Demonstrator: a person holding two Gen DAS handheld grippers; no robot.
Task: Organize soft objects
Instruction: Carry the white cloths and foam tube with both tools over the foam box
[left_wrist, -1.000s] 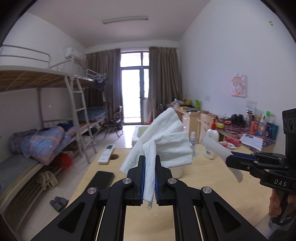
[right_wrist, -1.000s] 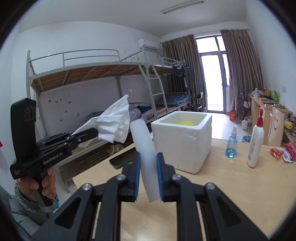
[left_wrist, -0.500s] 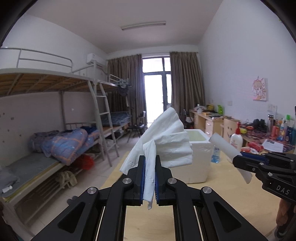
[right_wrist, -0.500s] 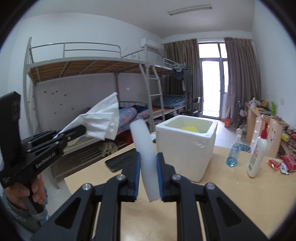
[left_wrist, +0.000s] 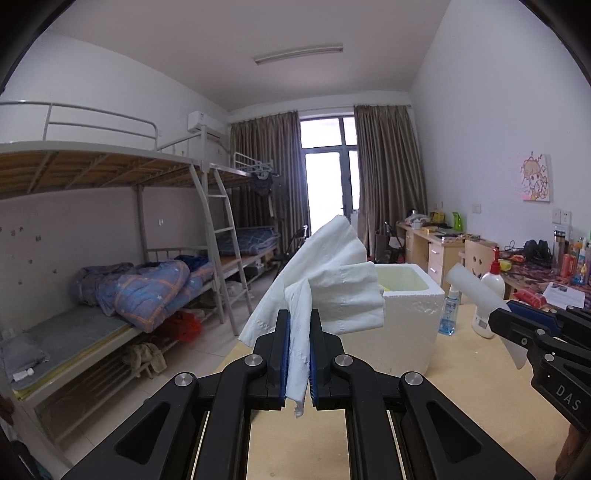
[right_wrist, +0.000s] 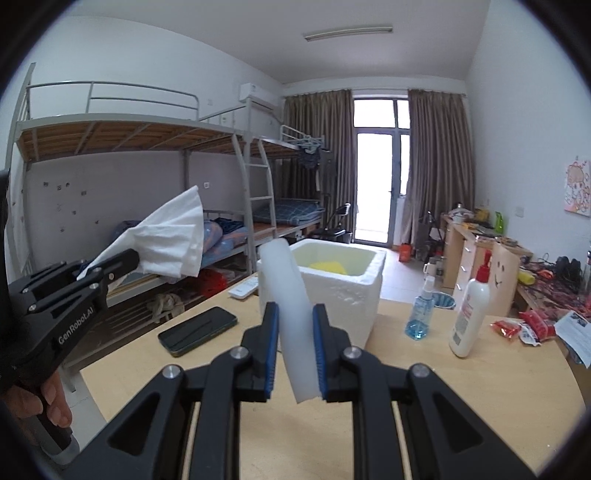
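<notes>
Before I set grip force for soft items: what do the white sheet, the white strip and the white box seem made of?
White sheet in the left claw: likely tissue paper, matte, creased, embossed edge.
White strip in the right claw: perhaps foam, translucent, smooth, bent.
White box: looks like polystyrene foam, thick pebbled walls.

"GenRobot.AI" was printed in white along the black body of the left gripper (right_wrist: 110, 267), seen from the right wrist. "DAS" stood in white on the right gripper (left_wrist: 496, 317) body, lower right of the left-wrist view. Bottle labels were too small to read.
</notes>
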